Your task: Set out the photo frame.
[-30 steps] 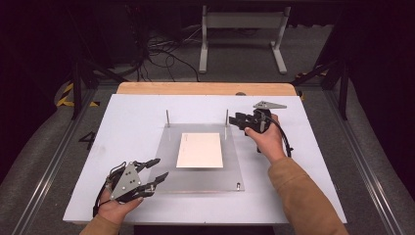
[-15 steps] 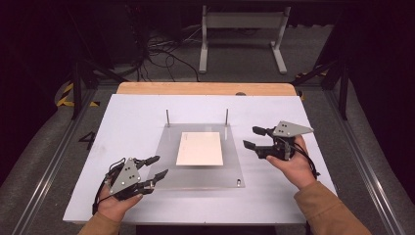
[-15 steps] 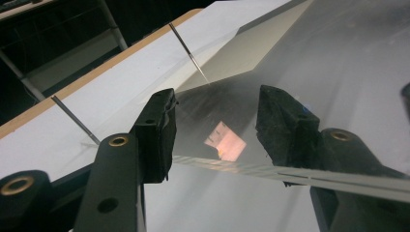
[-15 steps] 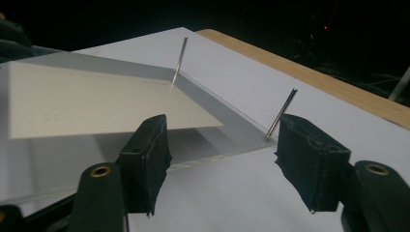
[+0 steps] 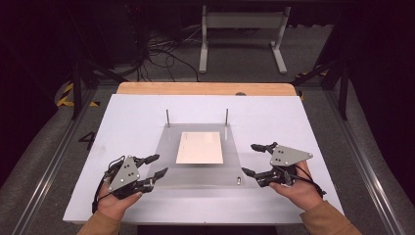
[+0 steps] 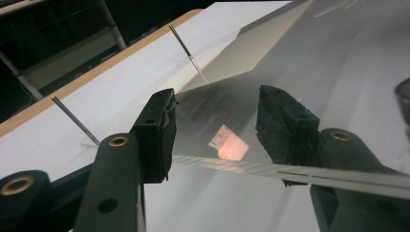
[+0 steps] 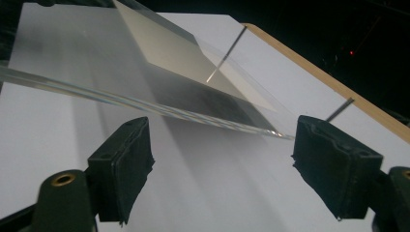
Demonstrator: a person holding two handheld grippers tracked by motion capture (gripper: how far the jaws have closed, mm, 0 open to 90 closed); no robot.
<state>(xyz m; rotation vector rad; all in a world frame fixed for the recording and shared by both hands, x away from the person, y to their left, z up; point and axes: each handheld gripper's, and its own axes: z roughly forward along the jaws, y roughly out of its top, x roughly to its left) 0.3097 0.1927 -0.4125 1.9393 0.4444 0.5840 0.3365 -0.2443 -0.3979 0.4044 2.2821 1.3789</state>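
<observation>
A clear acrylic plate (image 5: 200, 174) lies flat in the middle of the white table board (image 5: 303, 117), with a cream sheet (image 5: 199, 147) on it. My left gripper (image 5: 160, 164) is open at the plate's front left corner, its jaws pointing in over the edge. In the left gripper view the plate's near edge (image 6: 232, 164) crosses between the open fingers (image 6: 157, 128). My right gripper (image 5: 249, 158) is open just off the plate's right edge. Its wide-open fingers (image 7: 123, 162) face the plate's edge (image 7: 145, 105) and the sheet (image 7: 179, 53), holding nothing.
Two thin metal pins (image 5: 168, 118) (image 5: 226, 117) stand upright at the plate's back corners. A short stud (image 5: 238, 180) sits near its front right corner. A wooden strip (image 5: 205, 88) borders the far side of the board. A metal stand (image 5: 242, 34) and cables lie on the floor beyond.
My right gripper has come from beside the back right pin toward the person, to the plate's right edge near the front. The left gripper has stayed put.
</observation>
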